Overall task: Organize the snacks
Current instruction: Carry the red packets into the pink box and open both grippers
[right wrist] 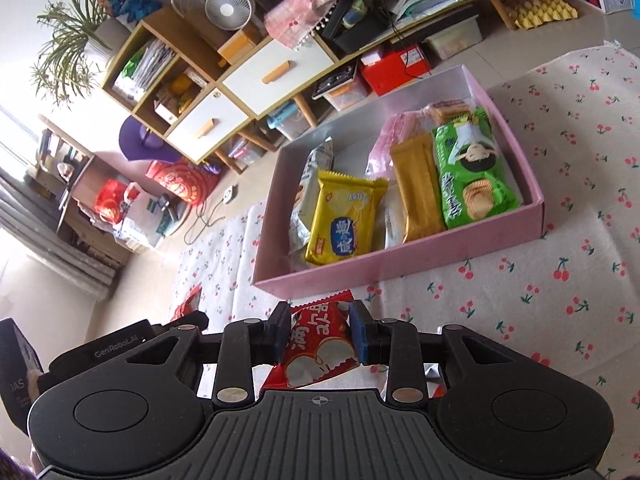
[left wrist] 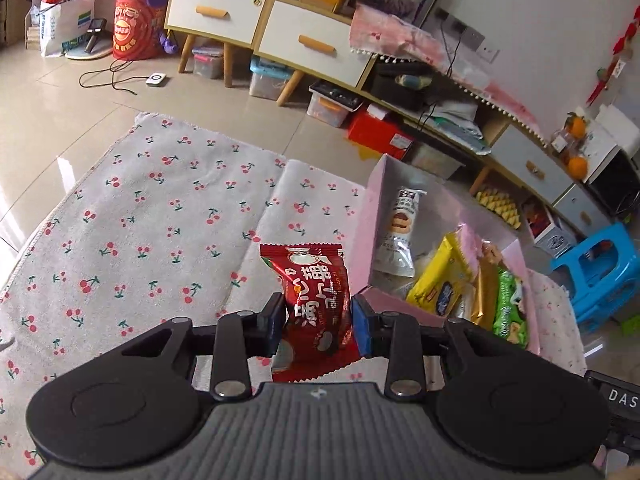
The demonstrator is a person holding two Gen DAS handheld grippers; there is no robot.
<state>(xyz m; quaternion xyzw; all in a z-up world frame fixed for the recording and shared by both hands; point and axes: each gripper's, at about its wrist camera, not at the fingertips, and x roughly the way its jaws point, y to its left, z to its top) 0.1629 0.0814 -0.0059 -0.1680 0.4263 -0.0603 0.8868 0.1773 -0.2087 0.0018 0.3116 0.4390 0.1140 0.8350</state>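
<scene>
My left gripper (left wrist: 319,322) is shut on a red snack packet (left wrist: 314,304), held above the cherry-print cloth (left wrist: 140,220) just left of the pink box (left wrist: 370,216). My right gripper (right wrist: 319,332) is shut on a second red snack packet (right wrist: 320,350), held in front of the pink box's near wall (right wrist: 400,260). The box holds a yellow packet (right wrist: 344,216), a gold bar packet (right wrist: 418,190), a green chips packet (right wrist: 468,172), a white packet (right wrist: 312,176) and a pink packet (right wrist: 396,132). The left gripper's body shows at the right wrist view's lower left, with a red packet tip (right wrist: 188,304).
The cherry-print cloth (right wrist: 560,220) lies on a tiled floor (left wrist: 60,112). Wooden cabinets with white drawers (left wrist: 272,28), storage bins and a red box (left wrist: 380,132) line the wall behind. A blue stool (left wrist: 600,272) stands to the right.
</scene>
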